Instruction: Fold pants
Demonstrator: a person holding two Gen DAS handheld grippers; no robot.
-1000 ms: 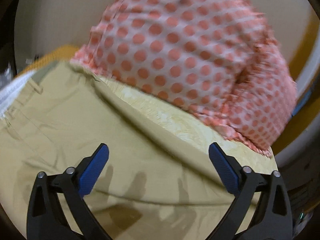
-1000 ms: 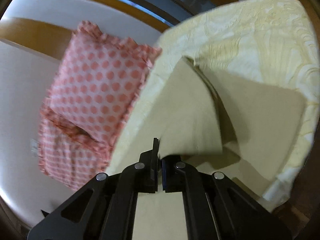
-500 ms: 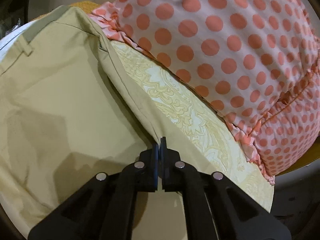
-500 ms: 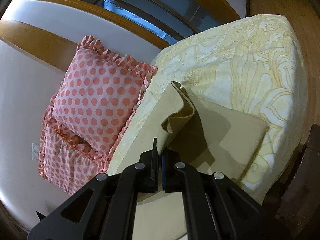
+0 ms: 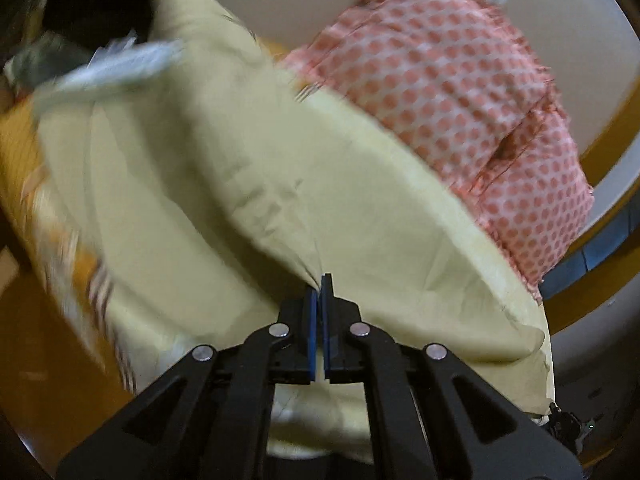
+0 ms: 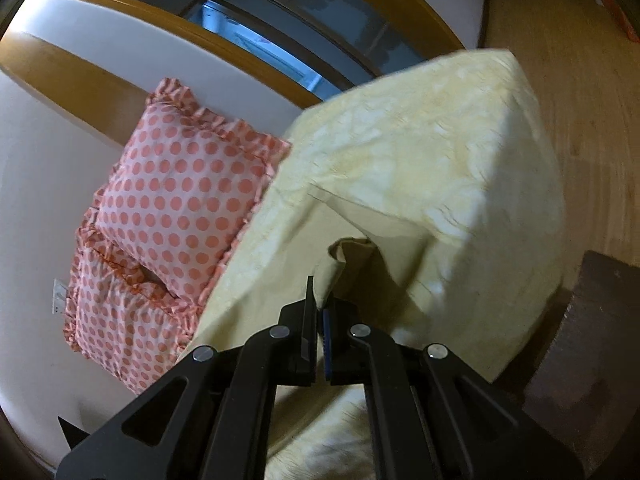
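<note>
Still clamping pants (image 5: 248,184): left tool (image 5: 319,292) now lifting fabric off the bed (image 6: 420,152); right tool (image 6: 318,312) pinching a bunched fold, pillows (image 6: 180,200) behind.

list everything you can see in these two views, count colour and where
pants: 1, khaki, lifted over the bed, pinched by both grippers
bedspread: 1, pale yellow patterned, covering the bed
pillows: 2, pink with coral dots, ruffled, stacked at the head of the bed against the wall
wooden floor: tan, beside the bed
white and grey cloth: blurred, number unclear, beyond the pants
left gripper: black with blue pads, shut on the pants
right gripper: black with blue pads, shut on the pants
</note>
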